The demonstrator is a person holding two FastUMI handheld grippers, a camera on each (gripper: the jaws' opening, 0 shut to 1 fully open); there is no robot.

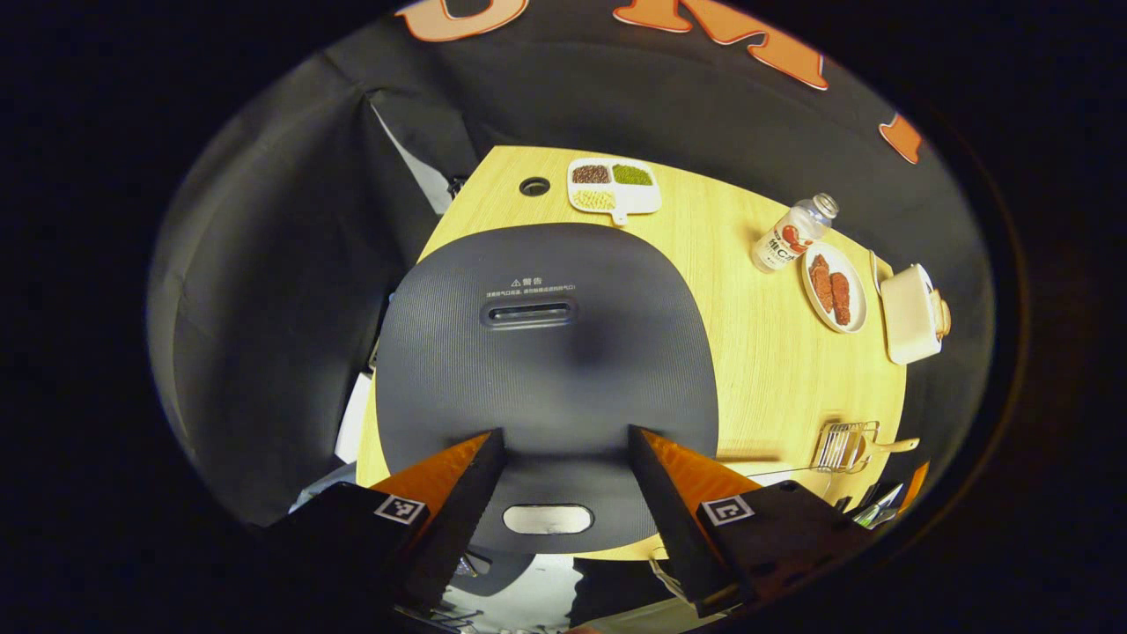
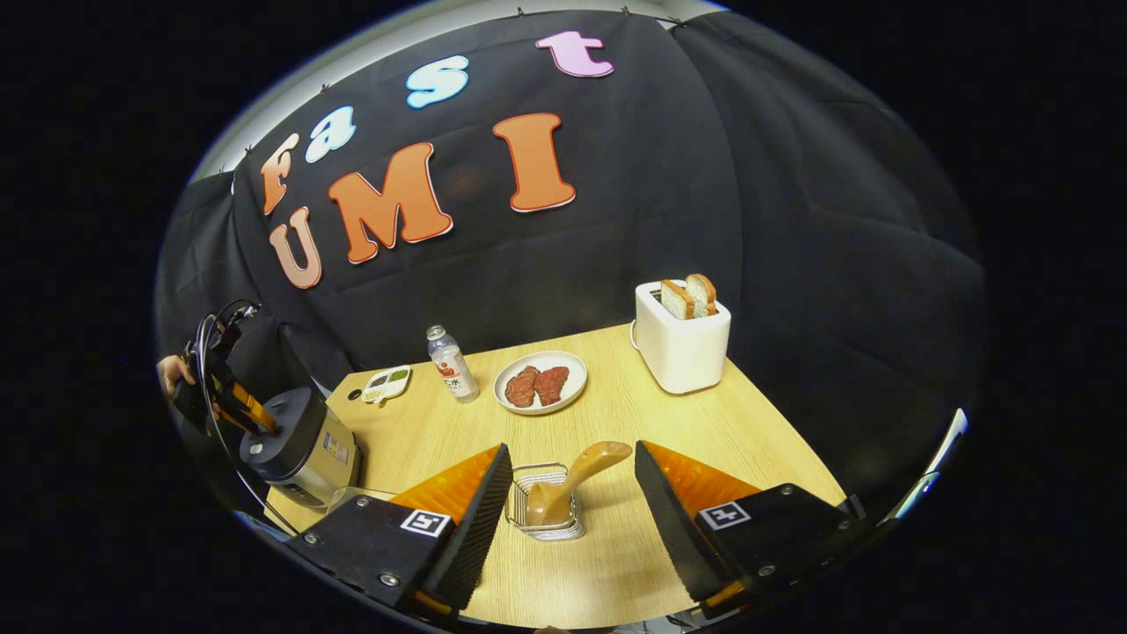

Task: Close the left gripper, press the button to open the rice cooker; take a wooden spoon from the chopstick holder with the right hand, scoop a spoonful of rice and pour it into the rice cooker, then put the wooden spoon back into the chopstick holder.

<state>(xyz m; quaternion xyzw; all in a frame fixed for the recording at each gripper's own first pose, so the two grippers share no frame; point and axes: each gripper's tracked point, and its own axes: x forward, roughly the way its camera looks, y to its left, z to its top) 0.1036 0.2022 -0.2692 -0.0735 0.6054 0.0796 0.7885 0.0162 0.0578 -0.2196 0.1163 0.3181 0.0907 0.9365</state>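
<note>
Dark cooker [image 1: 546,352] lid shut, button [image 1: 548,519] just below between left gripper [image 1: 559,449] fingers, which stand apart. Step: pre-press; next likely close jaws, push button. Right gripper [image 2: 572,471] spread, empty, near spoon [image 2: 572,484] leaning in holder [image 2: 546,502] on table [image 2: 616,563].

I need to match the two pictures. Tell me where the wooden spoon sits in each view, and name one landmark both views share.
Left gripper view: the wooden spoon lies at the lower right, its handle sticking out of the wire chopstick holder near the table's edge.
Right gripper view: the spoon is low in the centre, leaning in the holder between the right gripper's fingers.
Shared landmark: the plate of meat beside the bottle.
</note>
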